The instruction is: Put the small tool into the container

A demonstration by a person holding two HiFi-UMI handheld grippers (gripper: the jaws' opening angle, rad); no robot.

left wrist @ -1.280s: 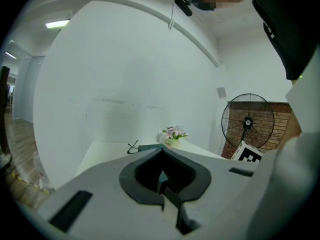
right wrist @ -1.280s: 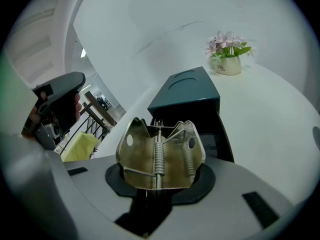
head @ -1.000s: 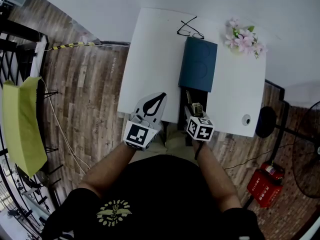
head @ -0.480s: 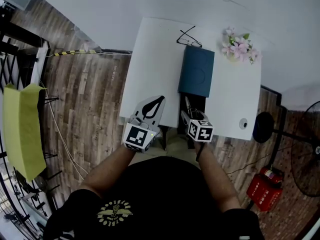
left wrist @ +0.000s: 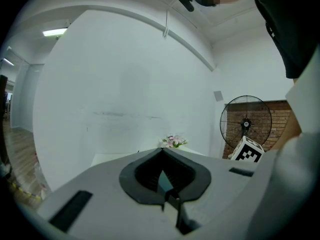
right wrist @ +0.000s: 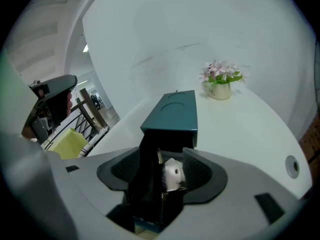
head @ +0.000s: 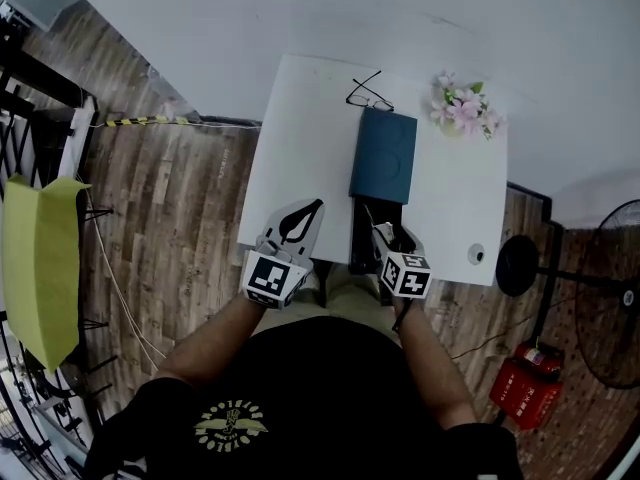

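Note:
An open black container (head: 364, 236) stands at the white table's (head: 300, 138) front edge, its teal lid (head: 383, 158) lying just behind it. In the right gripper view a small white tool (right wrist: 173, 174) lies inside the black container (right wrist: 146, 184). My right gripper (right wrist: 163, 154) is open, its jaws spread to either side of the container and not touching the tool. The head view shows the right gripper (head: 389, 236) at the container's near end. My left gripper (head: 305, 215) hovers over the table's front edge, left of the container. The left gripper (left wrist: 163, 153) is shut on nothing.
Black-rimmed glasses (head: 368, 93) lie at the table's far edge. A pot of pink flowers (head: 458, 110) stands at the far right corner, and a small round object (head: 476, 254) lies near the front right corner. A fan (head: 610, 298) and a red box (head: 525, 388) stand on the floor to the right.
Both grippers have drawn back a little toward the table's front edge. The right gripper has let go of the small tool, which now lies in the container. The table looks farther off.

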